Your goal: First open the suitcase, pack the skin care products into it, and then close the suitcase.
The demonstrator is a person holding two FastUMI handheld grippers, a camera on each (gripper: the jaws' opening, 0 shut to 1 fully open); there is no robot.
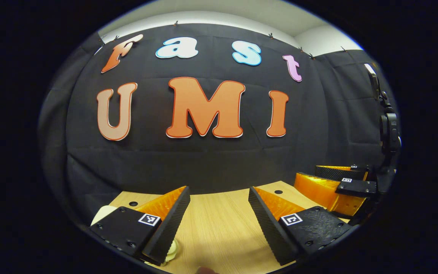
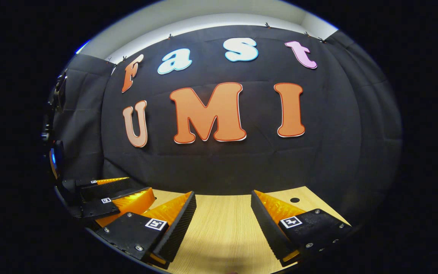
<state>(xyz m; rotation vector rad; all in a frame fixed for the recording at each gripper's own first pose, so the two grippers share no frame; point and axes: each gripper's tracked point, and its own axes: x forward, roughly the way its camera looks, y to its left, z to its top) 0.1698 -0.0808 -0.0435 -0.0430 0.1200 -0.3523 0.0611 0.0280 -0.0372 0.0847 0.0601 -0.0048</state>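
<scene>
In the left gripper view my left gripper [image 1: 218, 192] is held open over the wooden table [image 1: 219, 228], with nothing between its fingers. A small cream round item [image 1: 172, 249], perhaps a skin care jar, peeks out from under its left finger; most of it is hidden. A pale rounded thing [image 1: 103, 215] lies at the table's left edge. My right gripper [image 1: 335, 186] is beside it on the right. In the right gripper view my right gripper [image 2: 222, 195] is also open and holds nothing, above bare table [image 2: 222, 232], with the left gripper [image 2: 116, 198] close on its left.
The black cloth wall [image 1: 203, 160] stands just behind the table's far edge. A dark camera stand [image 1: 389, 129] rises at the right of the left gripper view. The tabletop has small round holes [image 2: 295, 199].
</scene>
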